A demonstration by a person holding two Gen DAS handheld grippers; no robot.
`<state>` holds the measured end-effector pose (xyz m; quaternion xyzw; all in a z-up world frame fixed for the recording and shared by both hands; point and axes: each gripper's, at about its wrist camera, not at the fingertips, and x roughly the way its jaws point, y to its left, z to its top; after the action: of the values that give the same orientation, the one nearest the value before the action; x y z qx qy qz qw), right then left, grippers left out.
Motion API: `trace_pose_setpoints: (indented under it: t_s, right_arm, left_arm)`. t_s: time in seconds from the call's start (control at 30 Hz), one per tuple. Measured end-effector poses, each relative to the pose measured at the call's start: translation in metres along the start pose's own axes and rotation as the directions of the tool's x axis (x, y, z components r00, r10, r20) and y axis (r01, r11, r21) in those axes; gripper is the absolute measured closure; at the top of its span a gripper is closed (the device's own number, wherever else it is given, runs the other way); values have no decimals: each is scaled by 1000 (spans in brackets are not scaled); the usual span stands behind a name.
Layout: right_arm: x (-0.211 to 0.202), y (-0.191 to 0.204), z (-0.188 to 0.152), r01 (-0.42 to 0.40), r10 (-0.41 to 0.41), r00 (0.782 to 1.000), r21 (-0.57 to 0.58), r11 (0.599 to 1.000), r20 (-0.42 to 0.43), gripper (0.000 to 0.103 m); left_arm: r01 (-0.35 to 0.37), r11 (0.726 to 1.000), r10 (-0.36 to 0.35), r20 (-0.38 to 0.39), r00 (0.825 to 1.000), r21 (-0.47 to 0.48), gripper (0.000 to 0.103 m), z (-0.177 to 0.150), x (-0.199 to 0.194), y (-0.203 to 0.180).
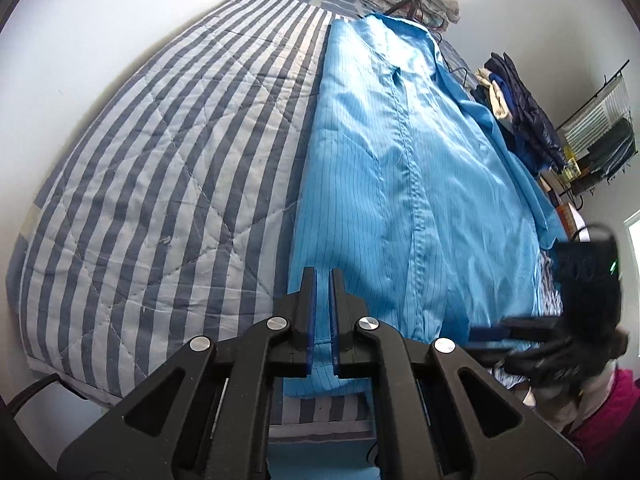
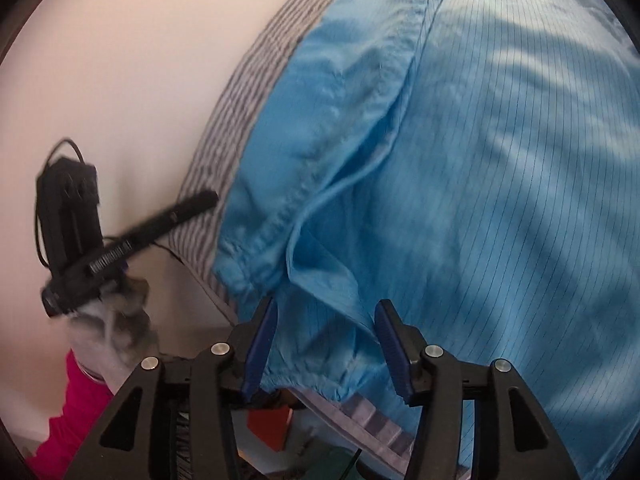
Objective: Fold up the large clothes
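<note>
coat (image 1: 400, 184) flat on striped quilt (image 1: 160, 168) | left claw (image 1: 323, 280) pinching hem | right claw (image 2: 326, 320) parted, empty

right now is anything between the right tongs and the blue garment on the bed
Nothing visible. The right tongs stand open right at the hem of the blue pinstriped garment, with its cloth lying between the blue pads. The left tongs are shut on the same hem.
</note>
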<state>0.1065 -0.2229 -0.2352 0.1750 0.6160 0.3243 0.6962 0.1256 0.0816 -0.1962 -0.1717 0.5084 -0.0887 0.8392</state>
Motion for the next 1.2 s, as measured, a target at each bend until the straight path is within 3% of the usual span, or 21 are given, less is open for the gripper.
trace_pose_setpoints:
  t_s: [0.07,0.13,0.23,0.27,0.33,0.4,0.53,0.63,0.77,0.9,1.03,1.17,1.2]
  right_arm:
    - [7,2,-6,-44,45,998,5,999,-39,92]
    - [9,8,-13,-116,117,992,20,993,-46,98]
    - [10,25,-22,-227,229,973,56,972,-31,99]
    - [10,29,-23,-208,210,977,46,977,-36,96]
    - [12,38,-25,-92,90,994,-24,995,-62,92]
    - [14,38,-27,-52,48,996,-46,998,-79,74]
    - [-14,25,-28,-25,25,1000,-38,999,-10,73]
    - [-41,23,-22,44,-37,995,-78,996,89,72]
    - [-68,19,-24,116,-95,974,-95,989,205,70]
    - [-84,9,-24,170,-144,950,-76,982,276,70]
    - [-106,6,-29,217,-189,923,-47,975,334,70]
    - [-122,7,-29,286,-257,875,-9,958,411,66]
    - [-130,4,-31,289,-269,863,18,957,428,60]
  left_arm:
    - [-2,1000,2,5,1000,-8,100,1,-3,2]
    - [3,1000,-2,15,1000,-16,100,2,-7,4]
    - [5,1000,-4,27,1000,-20,100,3,-12,6]
    - [10,1000,-9,26,1000,-22,100,3,-12,7]
    - [23,999,-22,11,1000,-23,100,2,-9,7]
    - [30,999,-30,-1,1000,-14,100,-1,-3,4]
    - [46,998,-45,-34,998,41,100,-9,13,-15]
    - [38,995,-33,-58,998,93,100,-18,27,-32]
    - [-22,985,38,-90,995,172,100,-30,53,-49]
    - [-36,975,55,-81,995,218,100,-36,59,-54]
    - [-52,973,66,-57,996,225,100,-34,43,-59]
    - [-18,970,17,6,1000,242,99,-29,11,-75]
    - [-16,969,11,23,1000,248,99,-27,4,-80]
